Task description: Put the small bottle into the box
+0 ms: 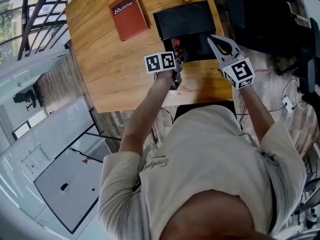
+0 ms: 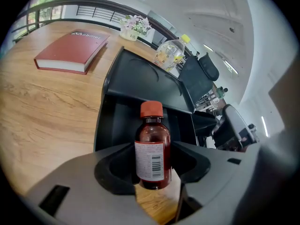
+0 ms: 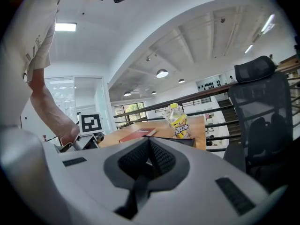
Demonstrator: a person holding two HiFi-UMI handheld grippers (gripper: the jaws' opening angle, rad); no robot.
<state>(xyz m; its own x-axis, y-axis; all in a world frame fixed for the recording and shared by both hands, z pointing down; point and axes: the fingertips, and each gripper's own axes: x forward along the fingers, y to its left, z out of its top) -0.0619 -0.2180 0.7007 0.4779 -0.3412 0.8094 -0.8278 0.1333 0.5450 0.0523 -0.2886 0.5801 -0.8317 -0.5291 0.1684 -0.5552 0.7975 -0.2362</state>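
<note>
Wooden table [image 1: 115,69] carries the open black box [image 1: 186,20]. Left gripper [image 2: 151,172] clasps the bottle [image 2: 152,149] upright, cap up, at the box's near edge, its cavity straight ahead of the jaws. Right gripper [image 3: 149,156] hangs beside the box, pinched together and empty.

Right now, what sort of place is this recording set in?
Most likely an office or shared workspace: a wooden table carrying a red book, a black office chair beside it, and a metal railing that suggests an upper floor.
</note>
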